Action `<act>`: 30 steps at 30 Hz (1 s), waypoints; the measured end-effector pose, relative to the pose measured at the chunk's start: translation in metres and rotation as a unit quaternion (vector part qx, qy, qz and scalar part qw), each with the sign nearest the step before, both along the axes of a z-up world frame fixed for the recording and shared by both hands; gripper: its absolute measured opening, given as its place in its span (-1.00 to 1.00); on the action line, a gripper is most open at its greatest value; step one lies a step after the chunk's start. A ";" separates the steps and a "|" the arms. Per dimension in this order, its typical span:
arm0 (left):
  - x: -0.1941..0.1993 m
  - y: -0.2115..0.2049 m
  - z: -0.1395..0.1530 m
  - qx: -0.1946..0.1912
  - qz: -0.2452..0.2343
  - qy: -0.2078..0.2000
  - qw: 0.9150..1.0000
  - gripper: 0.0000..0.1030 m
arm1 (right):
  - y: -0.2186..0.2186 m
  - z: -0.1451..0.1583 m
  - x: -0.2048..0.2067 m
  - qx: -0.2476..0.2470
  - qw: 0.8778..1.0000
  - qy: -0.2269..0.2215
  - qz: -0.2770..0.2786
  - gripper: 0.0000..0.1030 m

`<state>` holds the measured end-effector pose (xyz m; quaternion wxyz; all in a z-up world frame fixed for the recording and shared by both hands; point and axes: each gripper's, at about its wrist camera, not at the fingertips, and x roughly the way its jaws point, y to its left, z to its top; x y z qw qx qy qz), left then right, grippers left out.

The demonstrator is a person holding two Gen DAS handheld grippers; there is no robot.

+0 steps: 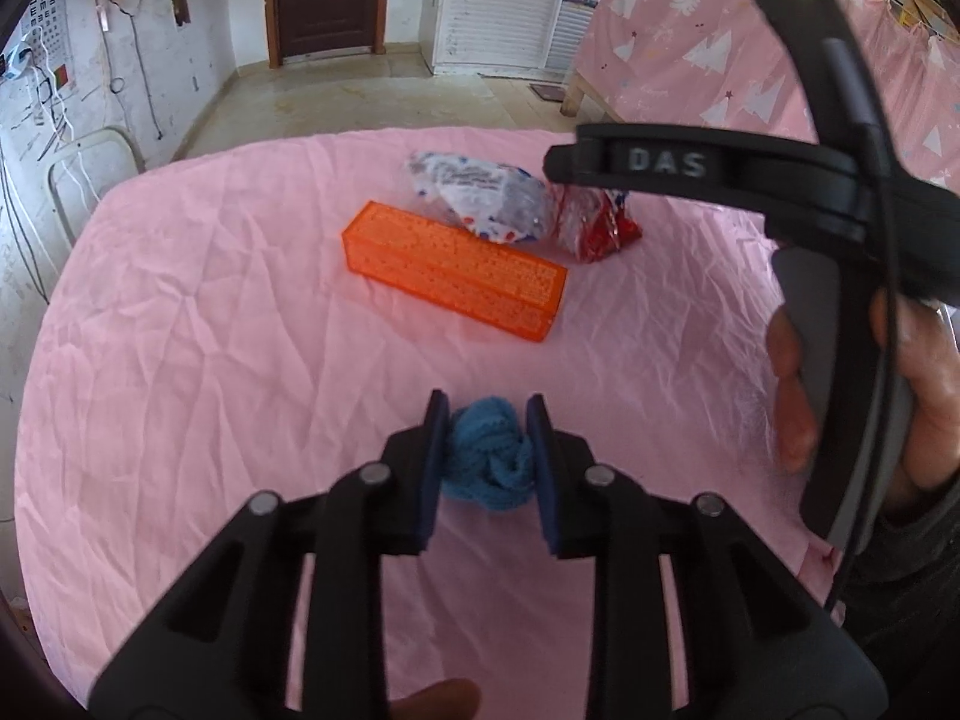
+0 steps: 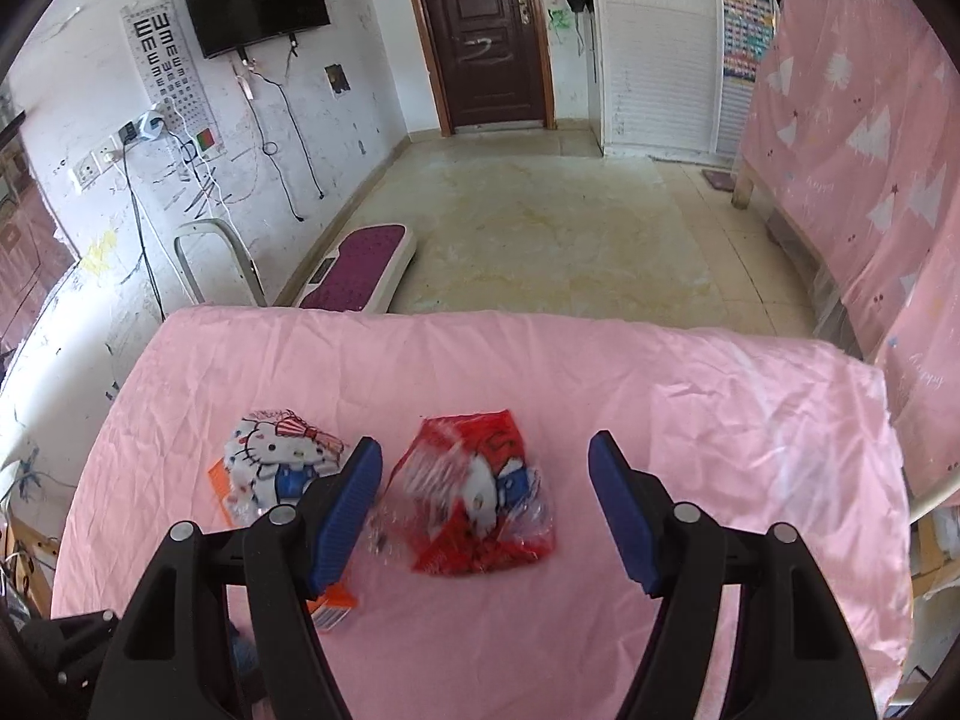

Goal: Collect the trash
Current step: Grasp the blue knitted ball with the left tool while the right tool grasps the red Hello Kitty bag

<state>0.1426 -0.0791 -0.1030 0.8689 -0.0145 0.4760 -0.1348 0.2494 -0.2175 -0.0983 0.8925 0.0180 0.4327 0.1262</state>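
Note:
My left gripper (image 1: pixel 487 420) is shut on a crumpled blue cloth ball (image 1: pixel 489 465), close over the pink tablecloth (image 1: pixel 210 360). Beyond it lie an orange box (image 1: pixel 453 267), a white Hello Kitty wrapper (image 1: pixel 480 201) and a red plastic wrapper (image 1: pixel 597 225). My right gripper (image 2: pixel 485 462) is open and empty above the red wrapper (image 2: pixel 480 495), which lies between its blue pads. The white wrapper (image 2: pixel 279 468) is to its left, lying partly on the orange box (image 2: pixel 333 606), which is mostly hidden behind the left finger. The right gripper's body shows in the left wrist view (image 1: pixel 708 171).
The table's far edge (image 2: pixel 480 318) drops to a tiled floor with a purple-topped scale (image 2: pixel 360 276). A white chair frame (image 2: pixel 210 258) stands at the far left. A bed draped in pink fabric (image 2: pixel 870 150) stands to the right.

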 end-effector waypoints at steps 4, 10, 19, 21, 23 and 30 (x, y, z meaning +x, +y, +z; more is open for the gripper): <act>-0.002 -0.001 -0.001 0.003 -0.001 -0.003 1.000 -0.52 | 0.000 -0.012 0.007 0.005 1.000 0.025 -0.002 0.03; -0.003 -0.005 0.000 0.005 -0.001 -0.003 1.000 -0.52 | 0.001 -0.015 0.006 0.006 0.999 0.036 -0.002 -0.47; -0.006 -0.009 0.008 0.010 0.002 -0.012 1.000 -0.52 | -0.018 0.000 -0.012 0.023 1.000 0.015 -0.016 -0.49; -0.010 -0.011 0.011 0.012 0.002 -0.016 1.000 -0.52 | -0.027 0.003 -0.019 0.025 0.999 0.010 -0.020 -0.49; -0.013 -0.013 0.014 0.015 0.002 -0.021 1.000 -0.52 | -0.035 0.006 -0.026 0.029 0.999 0.006 -0.024 -0.49; -0.025 -0.018 0.026 0.024 -0.004 -0.033 0.999 -0.52 | -0.060 0.017 -0.043 0.039 0.998 -0.007 -0.038 -0.48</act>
